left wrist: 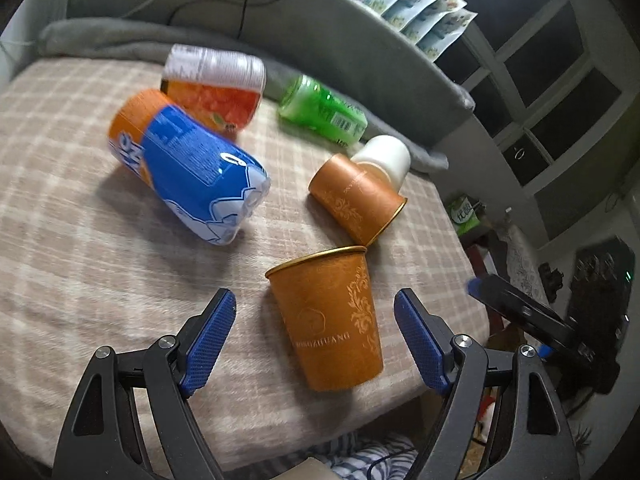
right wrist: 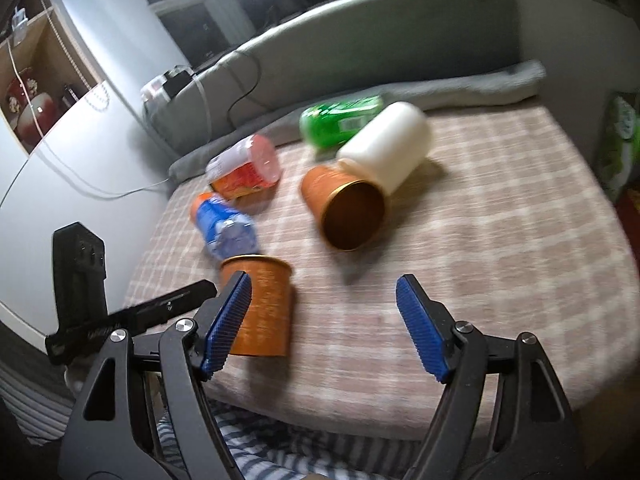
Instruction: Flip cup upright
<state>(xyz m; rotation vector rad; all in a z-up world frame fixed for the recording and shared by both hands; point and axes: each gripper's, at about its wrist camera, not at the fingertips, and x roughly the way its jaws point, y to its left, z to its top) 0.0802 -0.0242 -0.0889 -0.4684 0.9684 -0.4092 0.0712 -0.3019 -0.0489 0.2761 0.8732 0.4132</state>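
Note:
An orange paper cup (left wrist: 332, 320) stands upright near the front edge of the checked blanket, between the fingers of my open left gripper (left wrist: 316, 340), not touched. It also shows in the right wrist view (right wrist: 266, 308), behind my right gripper's left finger. A second orange cup (left wrist: 356, 196) lies on its side, mouth toward the right wrist camera (right wrist: 348, 210). A white cup (left wrist: 386, 158) lies on its side against it (right wrist: 386, 146). My right gripper (right wrist: 324, 324) is open and empty over the blanket.
A blue and orange bottle (left wrist: 192, 168), an orange-label bottle (left wrist: 216, 80) and a green bottle (left wrist: 320, 110) lie on the checked blanket (left wrist: 80, 220). A grey headboard (left wrist: 320, 28) stands behind. The other gripper (left wrist: 532, 316) is at the right edge.

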